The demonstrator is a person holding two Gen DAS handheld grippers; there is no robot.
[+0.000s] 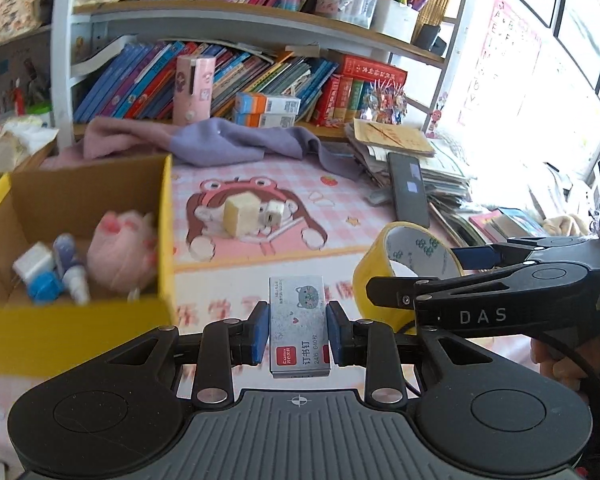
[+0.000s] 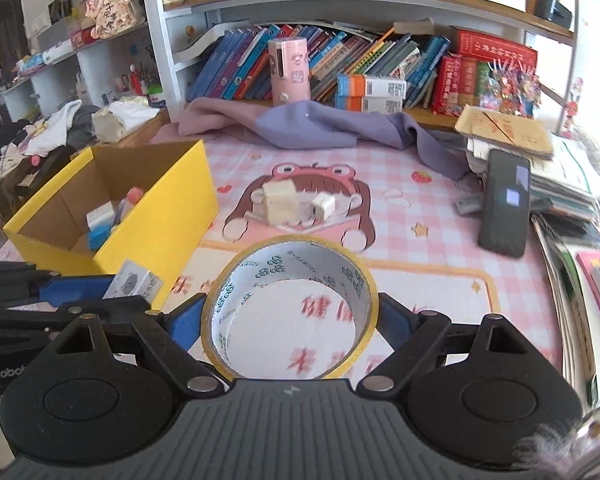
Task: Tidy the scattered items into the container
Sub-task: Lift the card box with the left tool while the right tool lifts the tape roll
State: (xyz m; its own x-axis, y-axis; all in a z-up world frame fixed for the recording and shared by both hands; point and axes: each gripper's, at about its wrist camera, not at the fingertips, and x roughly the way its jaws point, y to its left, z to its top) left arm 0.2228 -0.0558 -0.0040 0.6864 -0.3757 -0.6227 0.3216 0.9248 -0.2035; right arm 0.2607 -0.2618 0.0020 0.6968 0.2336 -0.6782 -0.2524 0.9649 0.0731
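Both grip: left gripper (image 1: 298,334) pinches staple box (image 1: 299,322), right gripper (image 2: 290,320) clasps tape roll (image 2: 290,304)

The staple box (image 1: 299,326), small and grey with a cat drawing and a red label, stands clamped between the left gripper's (image 1: 299,330) blue pads, at 6 o'clock in the left wrist view. The yellow tape roll (image 2: 290,308), its white core printed with green logos, sits pinched across its width in the right gripper (image 2: 290,320), ring opening facing up. The yellow cardboard box (image 2: 172,208) lies at 9 o'clock, open-topped, holding a pink plush paw (image 1: 120,252), a white charger (image 1: 34,266), a blue item and a small bottle. On the pink mat at 12 o'clock rest a cream cube (image 2: 279,200) and a white plug cube (image 2: 323,205), just beside each other.
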